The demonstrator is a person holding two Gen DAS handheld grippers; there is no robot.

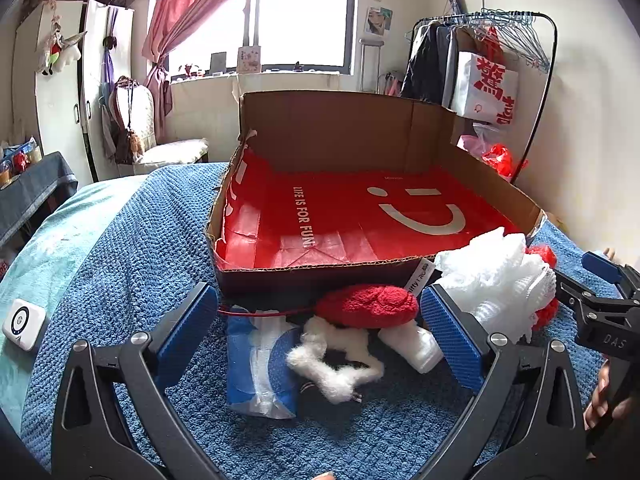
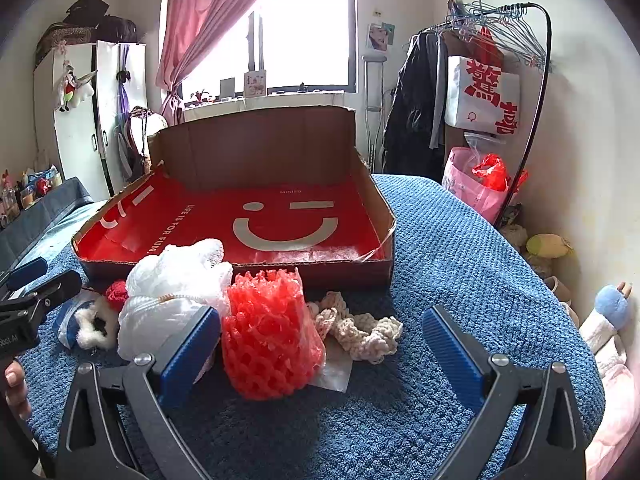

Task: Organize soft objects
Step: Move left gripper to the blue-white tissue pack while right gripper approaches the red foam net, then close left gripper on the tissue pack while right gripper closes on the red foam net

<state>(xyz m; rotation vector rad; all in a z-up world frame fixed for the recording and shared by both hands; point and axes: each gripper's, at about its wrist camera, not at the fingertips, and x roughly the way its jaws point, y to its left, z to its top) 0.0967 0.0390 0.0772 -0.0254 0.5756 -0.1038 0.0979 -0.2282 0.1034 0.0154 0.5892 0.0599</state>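
Observation:
A shallow cardboard box [image 1: 312,276] [image 2: 372,272] lined with a red smiley bag sits on the blue blanket. In front of it lie soft items: a red fuzzy piece [image 1: 368,306], a white fluffy star ring [image 1: 336,364], a blue-white packet [image 1: 256,364], a white mesh bundle [image 1: 492,276] [image 2: 176,292], a red foam net sleeve [image 2: 272,340] and a cream crochet piece [image 2: 360,328]. My left gripper [image 1: 320,328] stands open over the red piece and star ring. My right gripper [image 2: 322,340] is open around the red net sleeve, holding nothing.
A white gadget [image 1: 22,324] lies at the blanket's left edge. A clothes rack [image 2: 488,80] with bags stands at the right wall, plush toys [image 2: 608,320] lie on the floor beside the bed. A wardrobe [image 1: 60,92] stands at the left.

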